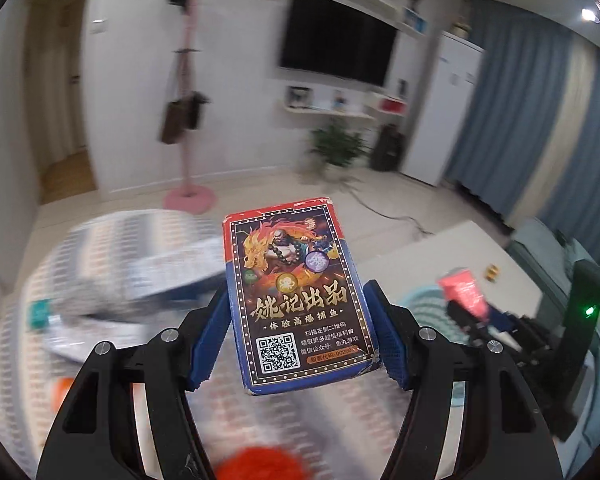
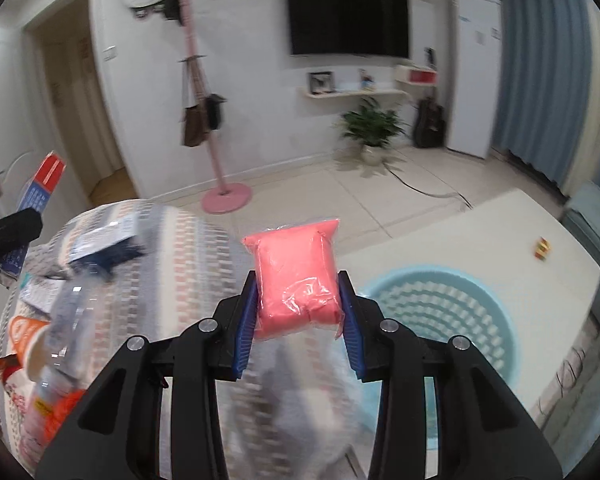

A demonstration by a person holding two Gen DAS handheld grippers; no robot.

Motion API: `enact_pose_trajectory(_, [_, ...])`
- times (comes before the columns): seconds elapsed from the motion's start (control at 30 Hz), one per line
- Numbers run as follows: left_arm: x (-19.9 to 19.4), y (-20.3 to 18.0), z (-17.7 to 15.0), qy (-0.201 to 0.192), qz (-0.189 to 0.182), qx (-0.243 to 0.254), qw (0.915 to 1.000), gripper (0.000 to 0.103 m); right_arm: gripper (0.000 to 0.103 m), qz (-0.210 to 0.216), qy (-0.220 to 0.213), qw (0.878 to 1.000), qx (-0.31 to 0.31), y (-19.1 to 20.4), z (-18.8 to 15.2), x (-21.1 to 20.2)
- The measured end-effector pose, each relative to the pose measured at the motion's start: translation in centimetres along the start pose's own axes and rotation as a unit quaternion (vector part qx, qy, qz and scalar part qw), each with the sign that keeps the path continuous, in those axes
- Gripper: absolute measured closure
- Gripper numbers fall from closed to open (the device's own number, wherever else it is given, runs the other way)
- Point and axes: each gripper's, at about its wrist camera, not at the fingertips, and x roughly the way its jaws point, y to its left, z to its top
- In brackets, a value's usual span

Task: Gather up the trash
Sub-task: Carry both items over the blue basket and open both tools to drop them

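Note:
My left gripper (image 1: 296, 330) is shut on a playing-card box (image 1: 298, 292) with a red and blue edge and a dark printed face, held up above a round table with a patterned cloth (image 1: 16, 340). My right gripper (image 2: 298, 312) is shut on a pink packet in clear plastic (image 2: 298, 280), lifted over the same cloth. The left wrist view catches that pink packet (image 1: 462, 290) and the right gripper at the right. In the right wrist view the card box (image 2: 40, 188) shows at the far left. A light blue basket (image 2: 440, 308) stands just right of the table.
Several wrappers, a clear bottle (image 2: 60, 340) and a paper cup (image 2: 26, 334) lie on the cloth at the left. A white low table (image 2: 520, 248) carries a small coloured cube (image 2: 542, 249). A pink coat stand (image 2: 226, 196), a plant (image 2: 372, 128) and a wall TV stand beyond.

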Motion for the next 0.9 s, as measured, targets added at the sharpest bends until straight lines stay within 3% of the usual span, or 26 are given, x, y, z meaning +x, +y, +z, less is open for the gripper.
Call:
enact_pose_trajectory(0.13, [3.4,-4.8,-0.4,0.013,-0.034,0.023,0.9991,0.039,0.068,-0.015,0.025,0.998,0.056,-5.4,-0.7,0.4])
enact_pose_trajectory(0.4, [9.9,-9.2,-3.9,0.071,-0.082,0.029,0.9936,0.039,0.068,-0.058,0.074,0.989,0.116,-12.8,-3.4,2.1])
enact_pose_trajectory(0.63, [13.2,-10.8,-7.0,0.12,-0.1,0.033,0.9873,0.038,0.067,-0.082,0.111,0.983,0.123,-14.8,-5.4,4.1])
enact_pose_trajectory(0.8, [14.2,-11.6,-7.7,0.133,-0.108,0.045,0.9842,0.037,0.066,-0.091,0.129,0.979,0.128,-15.8,-6.0,5.6])
enact_pose_trajectory(0.9, [14.5,-12.4,-7.9,0.134,-0.103,0.053,0.9841,0.028,0.053,-0.09,0.135,0.977,0.136,-16.5,-6.2,5.9])
